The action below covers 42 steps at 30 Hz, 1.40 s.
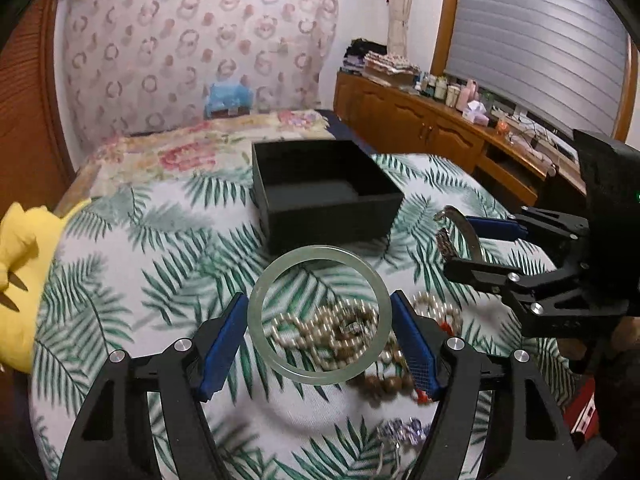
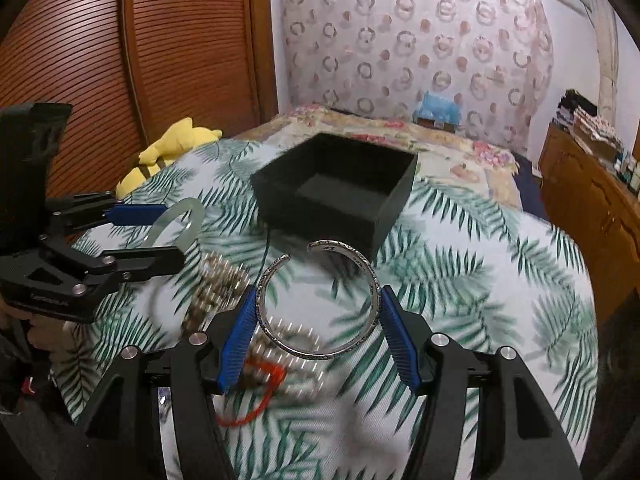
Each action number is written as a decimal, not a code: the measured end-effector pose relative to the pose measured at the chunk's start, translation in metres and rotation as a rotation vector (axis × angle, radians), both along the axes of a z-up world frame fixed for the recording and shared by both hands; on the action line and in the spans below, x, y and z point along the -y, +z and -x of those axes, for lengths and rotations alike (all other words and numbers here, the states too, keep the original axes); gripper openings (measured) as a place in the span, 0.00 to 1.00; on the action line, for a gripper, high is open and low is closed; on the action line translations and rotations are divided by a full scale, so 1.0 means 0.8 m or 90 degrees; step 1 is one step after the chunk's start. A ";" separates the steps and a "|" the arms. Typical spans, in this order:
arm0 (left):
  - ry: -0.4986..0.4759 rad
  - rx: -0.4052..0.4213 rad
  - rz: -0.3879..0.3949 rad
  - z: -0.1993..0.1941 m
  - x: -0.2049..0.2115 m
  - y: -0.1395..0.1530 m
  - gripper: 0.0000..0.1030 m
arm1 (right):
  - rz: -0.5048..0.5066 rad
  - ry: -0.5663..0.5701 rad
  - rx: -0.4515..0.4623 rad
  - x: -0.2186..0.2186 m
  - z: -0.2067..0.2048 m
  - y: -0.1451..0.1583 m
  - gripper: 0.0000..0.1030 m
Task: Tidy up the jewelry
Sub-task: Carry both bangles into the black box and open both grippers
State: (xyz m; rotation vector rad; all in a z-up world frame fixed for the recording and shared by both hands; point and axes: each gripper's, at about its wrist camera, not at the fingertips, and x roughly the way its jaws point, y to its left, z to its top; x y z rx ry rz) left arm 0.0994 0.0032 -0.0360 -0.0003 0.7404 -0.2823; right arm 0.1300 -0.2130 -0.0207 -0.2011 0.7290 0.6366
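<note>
1. Left gripper (image 1: 318,326) clamps the jade bangle (image 1: 319,315) across its width; right gripper (image 2: 318,312) clamps the open silver cuff (image 2: 319,300).
2. Both hang above the bead pile (image 1: 348,328) on the bed (image 1: 168,256).
3. Carry each level over the black box (image 1: 326,194), lower inside, then release, one at a time.

A home bedroom: bed (image 1: 168,216), wooden dresser (image 1: 420,128), louvered wardrobe (image 2: 120,60).

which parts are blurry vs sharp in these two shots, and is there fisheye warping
Left wrist view: the jade bangle and the left gripper holding it are crisp, the bead pile beneath is smeared. Right wrist view: the silver cuff in the right gripper is sharp, the leaf-print cover and beads streak with motion. Both views bow the room edges and darken at the corners.
</note>
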 end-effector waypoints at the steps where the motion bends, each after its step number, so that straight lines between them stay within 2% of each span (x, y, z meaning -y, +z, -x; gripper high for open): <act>1: 0.002 0.005 0.001 -0.005 -0.002 0.005 0.67 | 0.001 0.002 0.005 -0.003 -0.008 0.004 0.61; 13: 0.014 0.030 -0.002 -0.057 -0.014 0.034 0.67 | 0.000 0.022 0.027 -0.035 -0.092 0.022 0.61; 23: 0.019 0.023 -0.017 -0.111 -0.016 0.039 0.67 | 0.010 0.038 0.003 -0.051 -0.127 0.005 0.64; 34: -0.009 0.011 -0.056 -0.159 0.019 0.032 0.67 | 0.009 -0.014 0.019 -0.003 -0.125 0.017 0.65; 42: -0.023 -0.015 -0.126 -0.183 0.055 0.007 0.67 | 0.002 -0.047 0.012 0.030 -0.118 0.010 0.65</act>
